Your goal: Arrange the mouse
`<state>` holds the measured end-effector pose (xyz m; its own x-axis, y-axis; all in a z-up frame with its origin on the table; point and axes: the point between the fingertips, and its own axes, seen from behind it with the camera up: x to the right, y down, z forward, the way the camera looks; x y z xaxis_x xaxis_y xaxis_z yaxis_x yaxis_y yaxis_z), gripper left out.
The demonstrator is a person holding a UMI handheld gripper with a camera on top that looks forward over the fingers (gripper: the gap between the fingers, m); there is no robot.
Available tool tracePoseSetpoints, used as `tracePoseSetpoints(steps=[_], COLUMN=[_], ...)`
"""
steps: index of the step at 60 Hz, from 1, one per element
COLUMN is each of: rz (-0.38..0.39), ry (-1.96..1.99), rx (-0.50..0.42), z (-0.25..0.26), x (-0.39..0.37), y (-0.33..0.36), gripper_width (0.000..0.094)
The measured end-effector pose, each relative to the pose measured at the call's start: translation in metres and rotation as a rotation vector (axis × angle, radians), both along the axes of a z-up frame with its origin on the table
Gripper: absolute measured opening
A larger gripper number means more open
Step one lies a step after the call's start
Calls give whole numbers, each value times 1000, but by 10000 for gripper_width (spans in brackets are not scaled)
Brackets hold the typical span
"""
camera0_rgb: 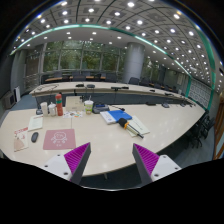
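Note:
A small dark mouse (34, 137) lies on the pale table (150, 128), far beyond my left finger. Just right of it rests a pink square mouse mat (58, 139), and the mouse is off the mat. My gripper (111, 162) hangs well back from the table edge, open, with nothing between its fingers. The magenta pads (76, 158) face each other across a wide gap.
Papers (20, 138) lie left of the mouse. Bottles and a red can (58, 101) stand further back, with a cup (88, 105) beside them. A blue item on books (121, 116) sits mid-table. Chairs and more tables fill the room behind.

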<state>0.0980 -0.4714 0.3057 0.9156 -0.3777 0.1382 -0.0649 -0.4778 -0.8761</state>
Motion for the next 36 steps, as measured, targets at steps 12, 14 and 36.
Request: tracePoseSetpoints(steps=[12,14,36], rz=[24,28,223], ry=[51,58,133], rx=[-55,-70,-202], z=[-56,-71,-232], x=[-27,-33,-240], y=[-1,-2,45], gripper_width=[854,853,849])
